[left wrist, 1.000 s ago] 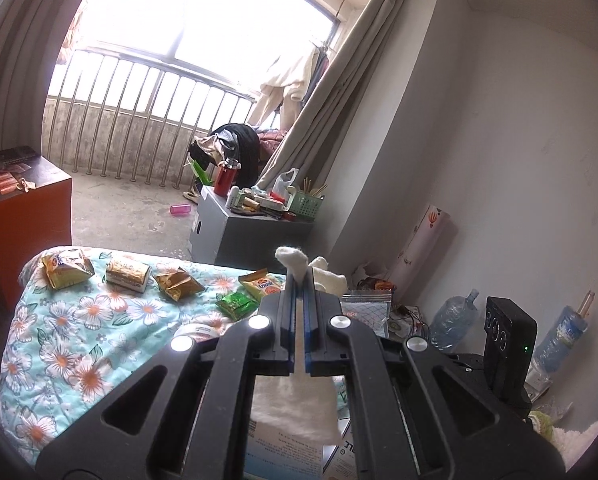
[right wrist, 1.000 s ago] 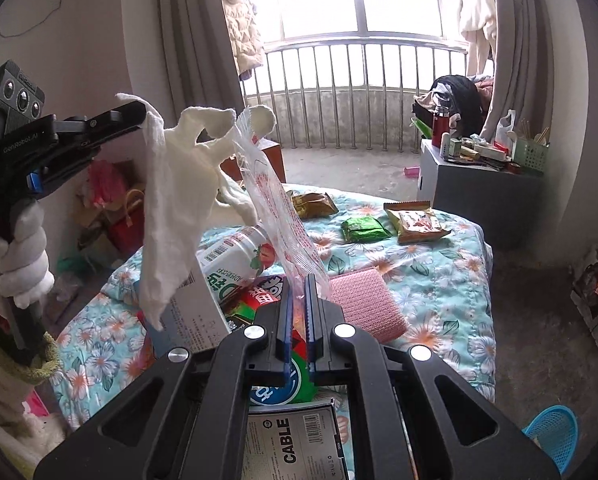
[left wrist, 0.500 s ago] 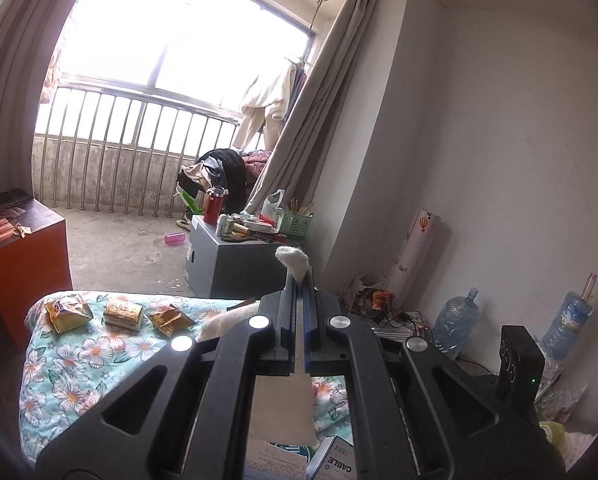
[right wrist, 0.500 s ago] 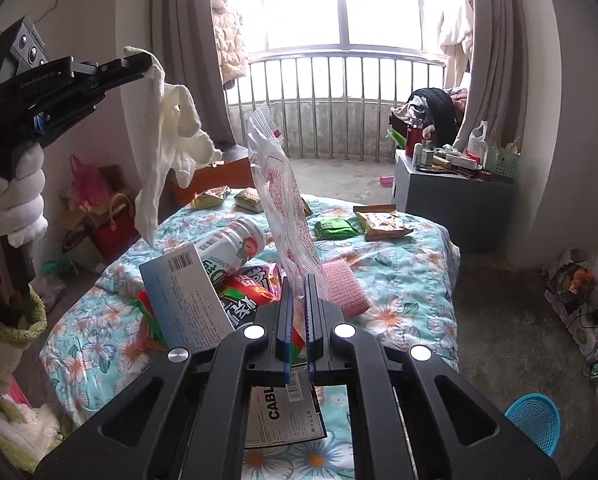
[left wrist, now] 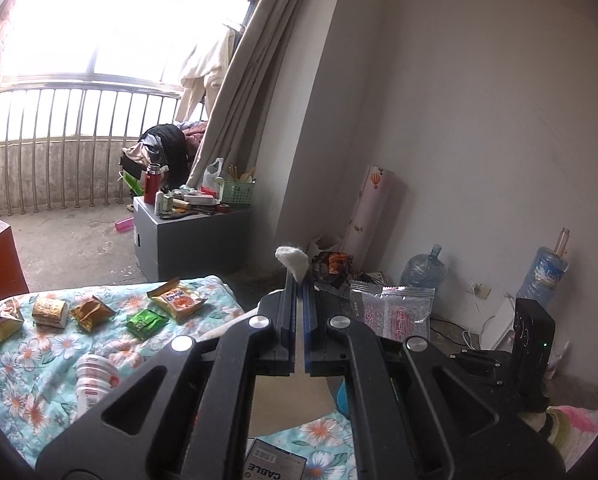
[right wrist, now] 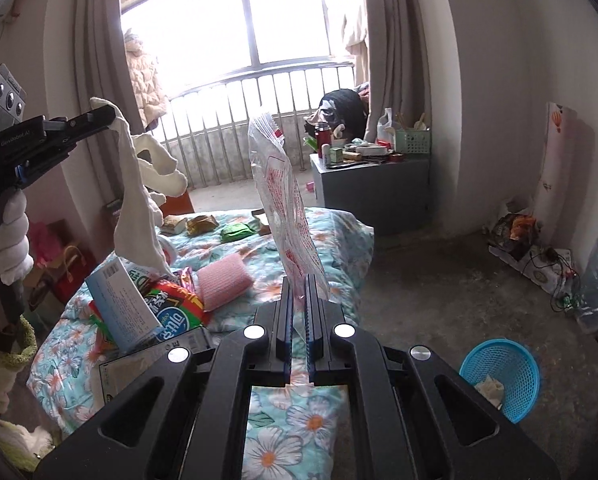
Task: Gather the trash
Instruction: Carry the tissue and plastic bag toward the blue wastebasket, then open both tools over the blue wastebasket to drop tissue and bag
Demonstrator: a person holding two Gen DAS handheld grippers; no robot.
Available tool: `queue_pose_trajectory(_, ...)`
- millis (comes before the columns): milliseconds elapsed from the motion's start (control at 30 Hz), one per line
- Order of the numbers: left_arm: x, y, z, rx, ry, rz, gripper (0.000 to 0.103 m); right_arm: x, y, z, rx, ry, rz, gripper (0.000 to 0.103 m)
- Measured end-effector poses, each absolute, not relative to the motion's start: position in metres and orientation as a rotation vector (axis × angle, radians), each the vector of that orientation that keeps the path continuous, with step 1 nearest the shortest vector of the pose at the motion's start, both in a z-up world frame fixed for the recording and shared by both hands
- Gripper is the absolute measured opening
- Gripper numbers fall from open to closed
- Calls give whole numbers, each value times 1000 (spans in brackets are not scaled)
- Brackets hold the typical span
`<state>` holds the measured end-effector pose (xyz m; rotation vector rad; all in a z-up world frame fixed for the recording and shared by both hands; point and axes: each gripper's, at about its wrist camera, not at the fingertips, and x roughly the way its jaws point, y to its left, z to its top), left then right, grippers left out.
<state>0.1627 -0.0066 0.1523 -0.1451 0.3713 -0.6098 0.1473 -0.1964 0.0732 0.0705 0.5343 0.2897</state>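
- Left gripper (left wrist: 297,280): jaws pressed together, pinching a white glove (right wrist: 139,200) by one end; a bit of white cloth pokes out past the tips.
- Seen from the right wrist view: glove hangs down limp from the left gripper (right wrist: 109,114), up in the air above the bed (right wrist: 339,236), touching nothing else.
- Right gripper (right wrist: 297,292): jaws pressed together, pinching a clear plastic wrapper (right wrist: 283,200) with red print by its bottom edge; wrapper stands up tall above the tips.
- On the bed with the flower sheet: snack packets (left wrist: 175,300) in a row, a pink sponge (right wrist: 223,278), a box (right wrist: 123,304) and more wrappers.
- On the floor at the lower right: blue basket (right wrist: 499,376) with crumpled paper inside, well apart from both grippers.
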Motion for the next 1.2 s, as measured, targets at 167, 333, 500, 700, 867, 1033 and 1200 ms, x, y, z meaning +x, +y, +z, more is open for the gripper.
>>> queue_pose_trajectory(167,177,-72,142,-66,440,-702,1,136,-252,62,105,537,144,6)
queue_pose_trajectory(333,193,-152,126,13,526,-809,1,128,-313,42,178,556,8,6)
queue_pose_trajectory(500,208,-238,103,82,618,-909,1,128,-371,11,266,604,-106,6)
queue_pose_trajectory(700,233,-336,56,169,742,-980,1,144,-440,-39,414,689,-200,6)
queue_pose_trajectory(867,261,-411,-7,242,847,-993,1,166,-486,-91,549,770,-254,6)
queue_pose_trajectory(1033,290,-470,-70,296,940,-982,1,193,-514,-141,642,841,-286,6)
queue_pose_trajectory(1200,316,-510,-120,301,1018,-962,2,222,-538,-180,699,889,-335,6)
